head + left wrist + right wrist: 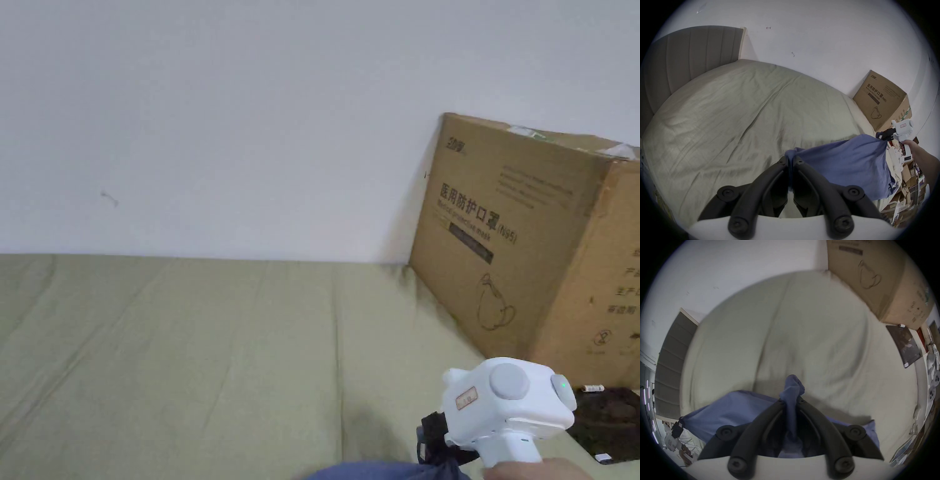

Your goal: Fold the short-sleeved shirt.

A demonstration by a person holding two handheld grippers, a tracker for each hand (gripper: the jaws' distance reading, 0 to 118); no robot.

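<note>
Blue short-sleeved shirt [851,164], stretched in the air above the green bed [730,116] at lower right of the left gripper view. Left tool [790,160] and right tool [790,400] each clamp a bunched corner of the cloth between both jaws. A cardboard box [519,250] stands at the right of the head view.

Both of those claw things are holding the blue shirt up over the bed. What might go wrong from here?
1. The left gripper pinches only a thin edge of the shirt, so a tug may pull it free.
2. The right gripper holds a bunched wad, which could leave the shirt creased once it is laid down.
3. The cardboard box stands close to the right gripper, so a swing might bump it.
</note>
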